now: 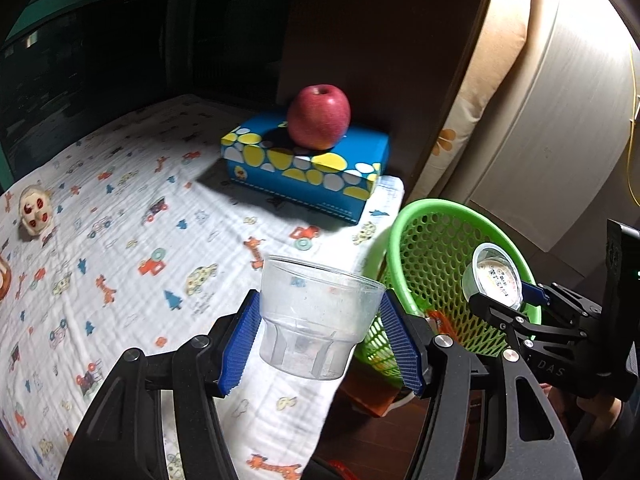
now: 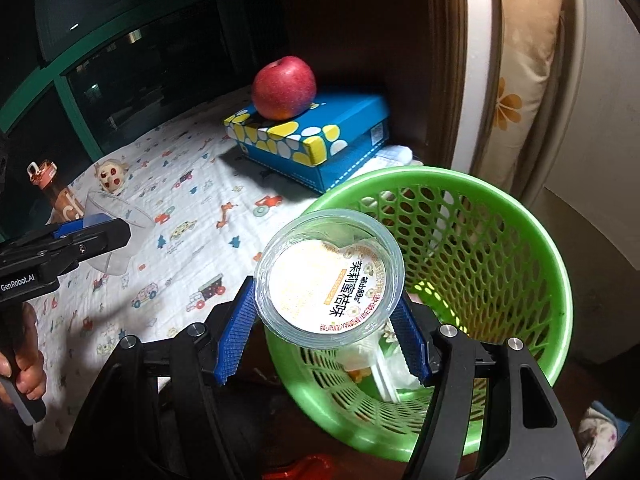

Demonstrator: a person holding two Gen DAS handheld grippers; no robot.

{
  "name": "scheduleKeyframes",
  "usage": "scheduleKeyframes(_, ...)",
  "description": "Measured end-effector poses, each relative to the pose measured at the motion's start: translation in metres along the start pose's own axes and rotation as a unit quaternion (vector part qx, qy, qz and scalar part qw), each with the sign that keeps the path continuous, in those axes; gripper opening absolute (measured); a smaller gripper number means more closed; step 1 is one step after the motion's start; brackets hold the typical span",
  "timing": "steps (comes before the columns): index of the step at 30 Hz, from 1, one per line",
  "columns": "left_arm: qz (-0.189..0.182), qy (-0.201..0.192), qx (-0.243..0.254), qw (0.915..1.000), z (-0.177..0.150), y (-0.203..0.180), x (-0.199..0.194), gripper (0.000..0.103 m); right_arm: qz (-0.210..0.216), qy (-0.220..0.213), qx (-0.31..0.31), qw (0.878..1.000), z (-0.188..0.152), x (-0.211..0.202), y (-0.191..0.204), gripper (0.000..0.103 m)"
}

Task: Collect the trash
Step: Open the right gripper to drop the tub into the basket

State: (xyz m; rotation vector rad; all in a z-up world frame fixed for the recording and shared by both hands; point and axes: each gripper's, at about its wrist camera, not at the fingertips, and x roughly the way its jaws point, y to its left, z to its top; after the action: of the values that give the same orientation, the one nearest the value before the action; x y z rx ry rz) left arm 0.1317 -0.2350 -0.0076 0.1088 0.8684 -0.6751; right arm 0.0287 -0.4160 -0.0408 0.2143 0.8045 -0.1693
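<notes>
Gripped between the right hand-held gripper (image 2: 322, 312) pads, a lidded tub (image 2: 329, 272) is held tilted above the green basket (image 2: 520, 240) rim, while the clear cup (image 1: 316, 320), clamped in the left hand-held gripper (image 1: 320, 340), is held farther off over the bed (image 1: 120, 200).

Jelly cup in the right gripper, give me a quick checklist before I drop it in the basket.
1. Right gripper clamps the jelly cup: ok.
2. Cup over the basket opening: ok, it overlaps the near rim.
3. Room in the basket: ok, only some wrappers at the bottom.
4. Left gripper clear of the drop: ok, it holds the clear cup over the table.
5. Jelly cup empty: cannot tell, lid faces the camera.
</notes>
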Motion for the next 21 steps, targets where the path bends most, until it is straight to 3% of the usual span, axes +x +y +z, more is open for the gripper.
scheduleKeyframes(14,-0.023,0.005,0.042,0.9988,0.014,-0.045,0.017,0.059,-0.055,-0.003,0.038,0.998,0.005,-0.003,-0.060,0.065)
scheduleKeyframes(21,-0.033,0.011,0.056,0.9978,0.021,-0.063,0.027,0.059,-0.068,-0.007,0.055,0.996,0.001,-0.007,-0.076,0.072)
